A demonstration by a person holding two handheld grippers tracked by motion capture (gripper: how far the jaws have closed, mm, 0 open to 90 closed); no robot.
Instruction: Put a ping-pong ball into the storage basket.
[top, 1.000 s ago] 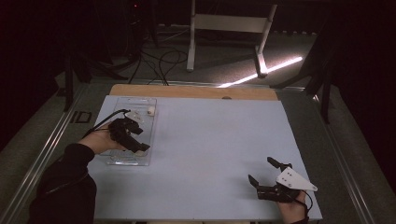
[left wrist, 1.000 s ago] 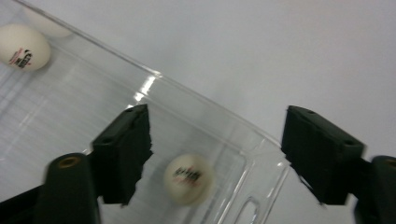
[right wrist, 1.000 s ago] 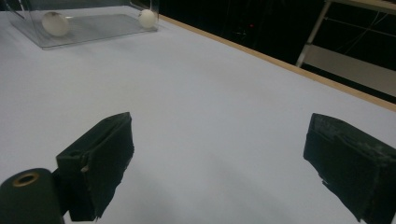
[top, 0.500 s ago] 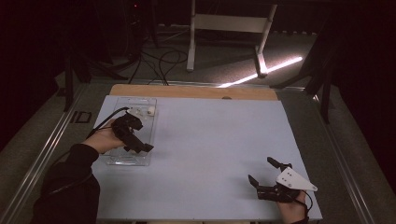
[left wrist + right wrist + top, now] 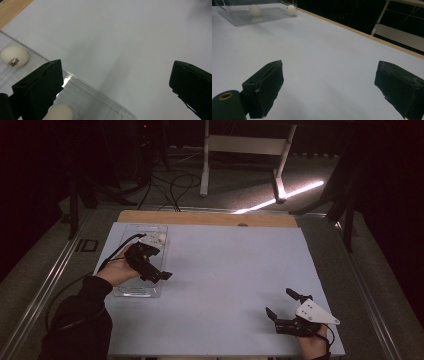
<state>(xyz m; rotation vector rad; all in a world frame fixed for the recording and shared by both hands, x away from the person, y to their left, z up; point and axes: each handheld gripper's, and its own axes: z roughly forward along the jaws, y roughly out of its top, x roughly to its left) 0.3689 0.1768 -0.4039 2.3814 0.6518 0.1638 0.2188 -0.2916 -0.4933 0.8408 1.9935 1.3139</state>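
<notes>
Left gripper point(image 5: 160, 276) at left centre of the high view, over the near part of a clear plastic tray point(image 5: 155, 228), jaws spread wide with nothing between them, having just been opening. From the left gripper view point(image 5: 117, 82): the two black jaws far apart over the pale blue mat point(image 5: 130, 37), the tray's clear edge point(image 5: 95, 98) running slantwise across the lower left of the frame. One white ball point(image 5: 14, 56) at the left edge, inside the tray, with a small printed mark; a second white ball point(image 5: 60, 113) at the bottom, just beside the left-hand jaw and partly cut off by the frame edge, touching or not, impossible to tell. Both balls thus to the left of the gap between the jaws, not in it; probably just let go into the tray, as a judgement only. Right gripper point(image 5: 290, 309) at lower right of the high view, resting near the mat's near corner, well apart from the tray, jaws likewise wide and empty. In the right gripper view point(image 5: 329, 85): the same tray point(image 5: 249, 16) far off in the upper left, the two balls point(image 5: 255, 10) point(image 5: 291, 9) standing apart on its floor. Long axis of the tray running away from the person, along the mat's left side. Left hand point(image 5: 117, 270) by far the nearer to the balls; any further grab likely its job, needing a swing of the jaws leftward in its own view to bring a ball into the gap.
</notes>
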